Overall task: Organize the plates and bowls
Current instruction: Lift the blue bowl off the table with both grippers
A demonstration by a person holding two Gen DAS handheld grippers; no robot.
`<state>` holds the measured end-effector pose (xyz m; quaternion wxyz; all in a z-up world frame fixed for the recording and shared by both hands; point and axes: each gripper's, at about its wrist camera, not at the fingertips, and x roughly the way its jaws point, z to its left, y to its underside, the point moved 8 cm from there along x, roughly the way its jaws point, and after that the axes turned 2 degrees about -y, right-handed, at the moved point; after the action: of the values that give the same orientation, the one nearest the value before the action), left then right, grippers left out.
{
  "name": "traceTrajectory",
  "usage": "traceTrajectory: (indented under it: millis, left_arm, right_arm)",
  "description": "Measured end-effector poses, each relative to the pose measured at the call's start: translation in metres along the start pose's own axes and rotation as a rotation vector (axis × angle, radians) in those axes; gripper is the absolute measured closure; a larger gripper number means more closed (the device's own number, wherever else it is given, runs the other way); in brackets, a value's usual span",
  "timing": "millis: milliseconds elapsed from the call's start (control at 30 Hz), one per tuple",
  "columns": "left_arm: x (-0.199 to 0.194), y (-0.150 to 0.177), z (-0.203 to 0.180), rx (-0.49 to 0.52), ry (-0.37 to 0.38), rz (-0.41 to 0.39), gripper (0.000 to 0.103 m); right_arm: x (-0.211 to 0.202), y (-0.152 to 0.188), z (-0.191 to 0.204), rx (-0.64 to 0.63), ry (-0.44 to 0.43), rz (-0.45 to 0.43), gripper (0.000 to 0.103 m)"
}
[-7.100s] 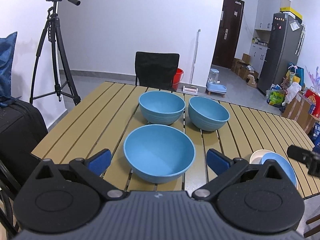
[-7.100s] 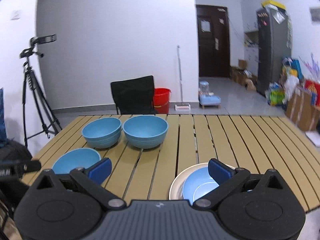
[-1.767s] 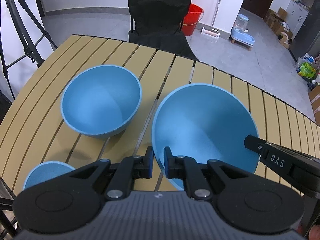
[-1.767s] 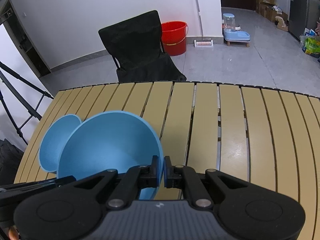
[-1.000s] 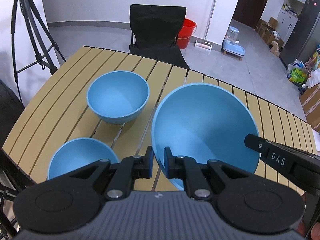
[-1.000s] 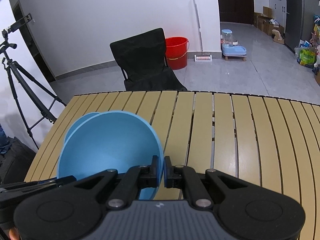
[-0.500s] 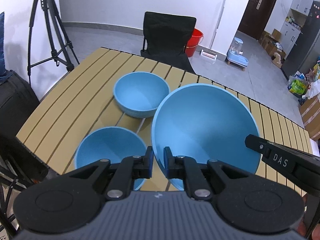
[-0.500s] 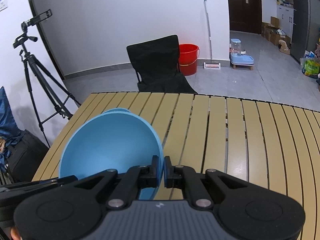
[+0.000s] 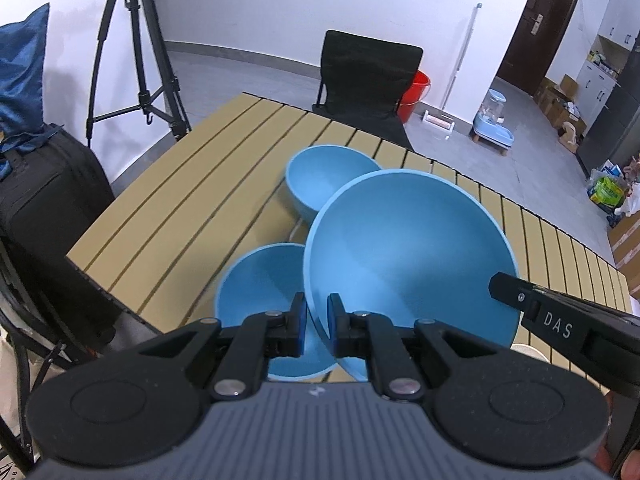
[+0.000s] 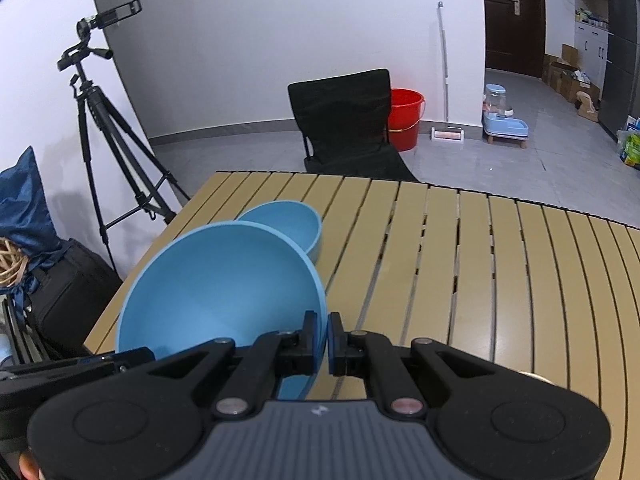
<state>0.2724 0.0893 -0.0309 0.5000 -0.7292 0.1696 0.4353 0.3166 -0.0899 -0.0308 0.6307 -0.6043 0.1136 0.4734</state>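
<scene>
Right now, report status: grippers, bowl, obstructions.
Left gripper and right gripper both shut on big bowl rim. Bowl lifted, tilted. Near bowl directly below; far bowl behind.

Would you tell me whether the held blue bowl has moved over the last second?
Yes. The held blue bowl has come toward the table's near edge, now overlapping the near blue bowl.

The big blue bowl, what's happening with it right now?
Both grippers are clamped on the big blue bowl: the left gripper on its near-left rim, the right gripper on the opposite rim, jaws shut on the wall. It is held tilted above the slatted table. Two smaller blue bowls sit on the table, the near bowl partly under it and the far bowl behind.
</scene>
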Motion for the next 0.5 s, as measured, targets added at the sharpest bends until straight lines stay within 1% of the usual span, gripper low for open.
traceTrajectory:
  millis: [333, 500]
  left_arm:
    - [0.0, 0.002, 0.029, -0.026, -0.016, 0.004, 0.092]
    - [0.007, 0.004, 0.042, -0.04, -0.026, 0.012, 0.092]
  right_arm:
    - [0.009, 0.008, 0.028, -0.013, -0.017, 0.015, 0.098]
    - [0.017, 0.014, 0.039, -0.019, -0.026, 0.029, 0.098]
